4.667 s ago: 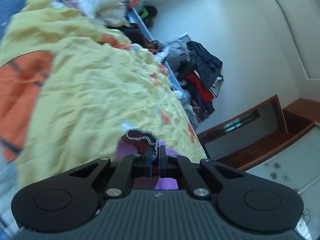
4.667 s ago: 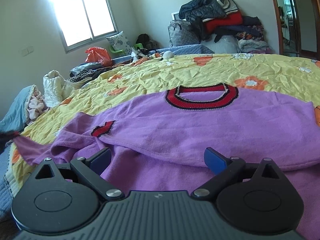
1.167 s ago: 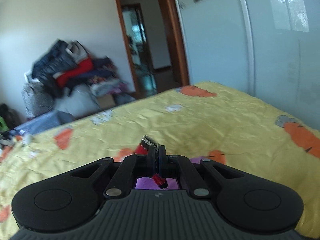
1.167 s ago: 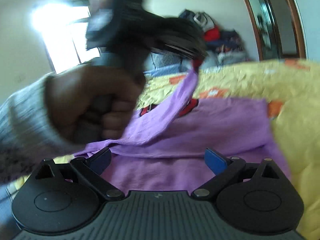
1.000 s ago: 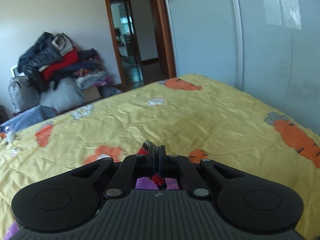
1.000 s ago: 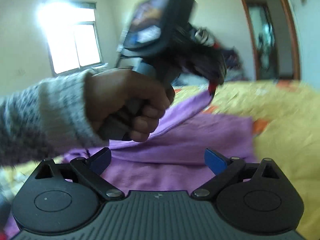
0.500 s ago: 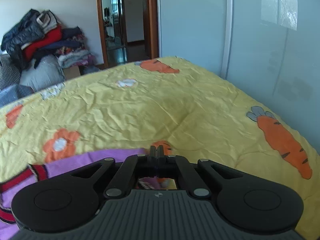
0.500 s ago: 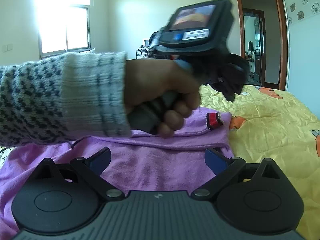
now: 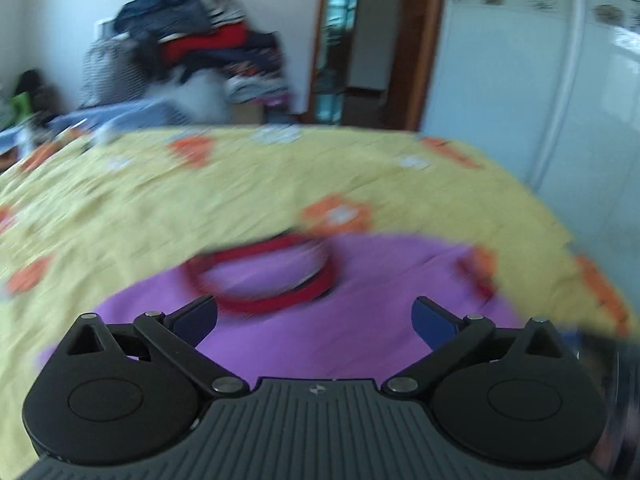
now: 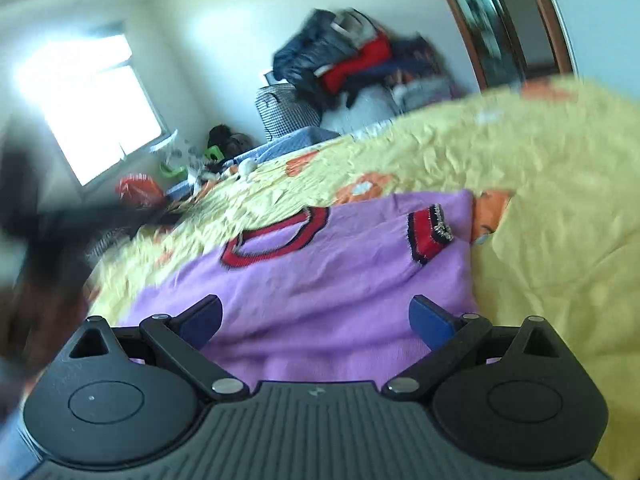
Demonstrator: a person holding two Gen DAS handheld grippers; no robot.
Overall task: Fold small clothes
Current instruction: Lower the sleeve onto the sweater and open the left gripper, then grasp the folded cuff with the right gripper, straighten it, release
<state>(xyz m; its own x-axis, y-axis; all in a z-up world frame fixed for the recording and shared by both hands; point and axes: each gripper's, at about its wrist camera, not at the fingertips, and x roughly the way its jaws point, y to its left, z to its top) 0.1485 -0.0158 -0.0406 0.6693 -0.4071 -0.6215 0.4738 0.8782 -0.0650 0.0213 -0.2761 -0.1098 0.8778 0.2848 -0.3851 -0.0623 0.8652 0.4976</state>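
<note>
A small purple sweater [image 10: 320, 280] with a red collar [image 10: 276, 240] lies on the yellow bedsheet [image 10: 540, 200]. One sleeve is folded across its body, and the red cuff [image 10: 428, 236] rests near the sweater's right edge. In the blurred left wrist view the sweater [image 9: 340, 320] and its collar [image 9: 264, 280] lie just ahead of my left gripper [image 9: 314, 318]. Its jaws are opening wide, with nothing between them. My right gripper [image 10: 316, 318] stands open over the sweater's near part and grips nothing.
A heap of clothes [image 10: 352, 56] and a checked bag [image 10: 286, 110] stand against the far wall. A doorway [image 9: 344, 40] and white wardrobe doors [image 9: 540, 80] are on the right, a bright window [image 10: 92, 104] on the left. A dark blur [image 10: 36, 248] fills the right wrist view's left edge.
My left gripper let go of the red cuff, opened wide and swung back to the left. The sleeve now lies folded across the sweater. The hand left the right wrist view's centre.
</note>
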